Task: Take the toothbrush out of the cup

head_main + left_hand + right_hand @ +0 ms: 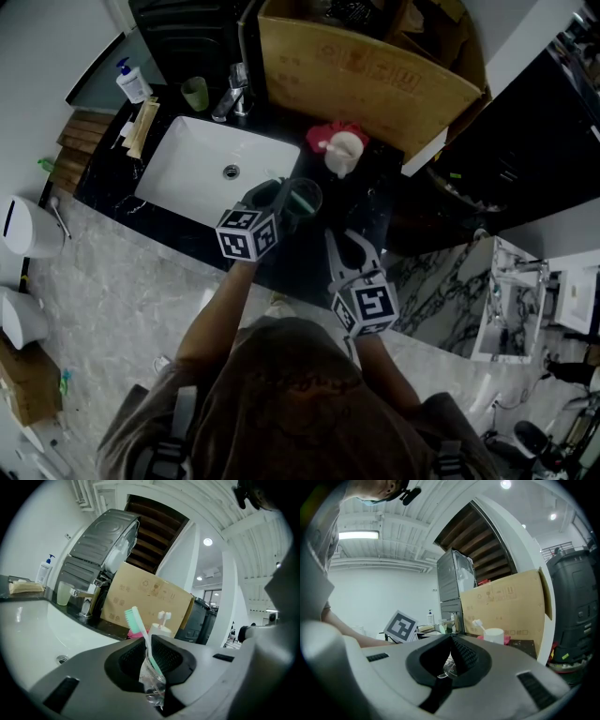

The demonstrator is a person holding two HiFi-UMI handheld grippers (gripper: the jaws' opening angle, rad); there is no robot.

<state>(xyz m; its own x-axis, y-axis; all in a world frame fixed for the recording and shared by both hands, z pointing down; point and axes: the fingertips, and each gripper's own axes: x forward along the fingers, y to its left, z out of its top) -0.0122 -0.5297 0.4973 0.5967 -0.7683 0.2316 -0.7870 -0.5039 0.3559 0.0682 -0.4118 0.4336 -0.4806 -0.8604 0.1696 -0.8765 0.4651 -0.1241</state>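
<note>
A clear cup (302, 199) stands on the black counter just right of the sink, with a mint-green toothbrush (140, 634) upright in it. My left gripper (279, 199) reaches the cup from the left. In the left gripper view the brush handle runs down through the seam of its nearly closed jaws (154, 667), the bristle head stands above them, and the cup (152, 686) shows just below. My right gripper (334, 234) sits nearer the counter's front edge, shut and holding nothing, pointing at the cup, which shows through the gap beyond its tips (451, 641).
A white sink (202, 164) with a faucet (232, 94) lies to the left. A white cup (342, 150) with another brush stands on a pink cloth behind the clear cup. A cardboard box (366, 70) stands behind that. A green cup (195, 94) and a soap bottle (133, 82) stand at the back left.
</note>
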